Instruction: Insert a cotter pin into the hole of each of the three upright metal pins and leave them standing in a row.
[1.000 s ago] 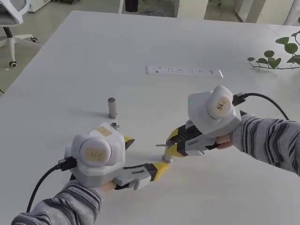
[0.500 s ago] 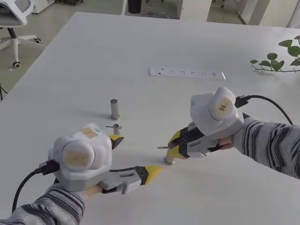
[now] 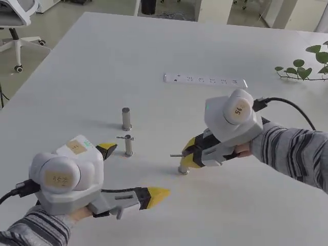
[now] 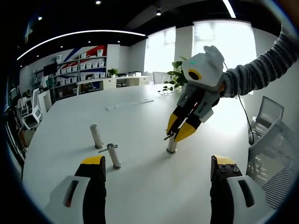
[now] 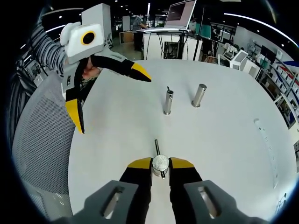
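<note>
Cotter pin (image 3: 176,155) sits in right tongs (image 3: 184,155) (left tongs (image 4: 158,160) agape).

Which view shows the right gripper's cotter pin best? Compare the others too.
Right gripper view: the cotter pin lies close up between the jaws, over the metal pin. Head view shows its tip poking out sideways; left gripper view shows it small and distant.
</note>
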Action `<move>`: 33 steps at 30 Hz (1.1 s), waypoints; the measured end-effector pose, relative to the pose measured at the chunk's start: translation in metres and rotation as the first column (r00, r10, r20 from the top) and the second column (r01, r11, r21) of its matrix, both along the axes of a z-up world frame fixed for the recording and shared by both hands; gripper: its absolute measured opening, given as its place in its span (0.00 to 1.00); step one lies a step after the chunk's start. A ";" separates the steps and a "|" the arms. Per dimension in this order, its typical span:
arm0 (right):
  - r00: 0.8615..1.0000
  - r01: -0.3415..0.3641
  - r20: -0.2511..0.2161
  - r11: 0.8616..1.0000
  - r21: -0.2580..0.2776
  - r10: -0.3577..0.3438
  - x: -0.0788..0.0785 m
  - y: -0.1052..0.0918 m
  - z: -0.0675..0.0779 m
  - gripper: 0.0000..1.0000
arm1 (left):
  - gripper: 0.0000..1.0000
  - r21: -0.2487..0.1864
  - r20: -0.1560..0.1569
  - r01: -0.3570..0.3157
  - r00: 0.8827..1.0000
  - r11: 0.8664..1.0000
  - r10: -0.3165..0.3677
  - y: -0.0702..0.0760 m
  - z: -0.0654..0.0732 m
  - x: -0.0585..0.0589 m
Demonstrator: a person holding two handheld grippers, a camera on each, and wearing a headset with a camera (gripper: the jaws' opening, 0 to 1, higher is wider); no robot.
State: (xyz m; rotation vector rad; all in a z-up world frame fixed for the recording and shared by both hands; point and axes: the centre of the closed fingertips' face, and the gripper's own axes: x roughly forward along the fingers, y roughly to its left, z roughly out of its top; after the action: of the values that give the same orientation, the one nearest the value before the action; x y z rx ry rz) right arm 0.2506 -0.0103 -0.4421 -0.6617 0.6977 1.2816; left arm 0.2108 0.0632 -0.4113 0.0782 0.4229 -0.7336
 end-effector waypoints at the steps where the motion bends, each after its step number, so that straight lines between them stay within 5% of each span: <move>1: 1.000 0.000 0.001 1.000 -0.002 0.000 0.001 0.002 0.000 0.08 | 0.93 -0.010 0.000 0.002 1.000 1.000 -0.002 0.000 0.001 -0.001; 23: 1.000 0.009 0.004 1.000 -0.001 -0.009 0.031 0.027 0.001 0.08 | 0.99 0.038 0.018 -0.035 0.999 0.999 0.035 0.023 0.005 0.001; 33: 1.000 -0.002 0.003 1.000 -0.009 0.002 0.032 0.031 0.001 0.08 | 0.99 0.033 0.015 -0.059 0.998 0.998 0.058 0.026 0.004 0.004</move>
State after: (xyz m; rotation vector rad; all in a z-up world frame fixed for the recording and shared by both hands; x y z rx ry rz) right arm 0.2823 0.0212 -0.4412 -0.6715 0.7014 1.2796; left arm 0.2144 0.0895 -0.4077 0.1017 0.4229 -0.6683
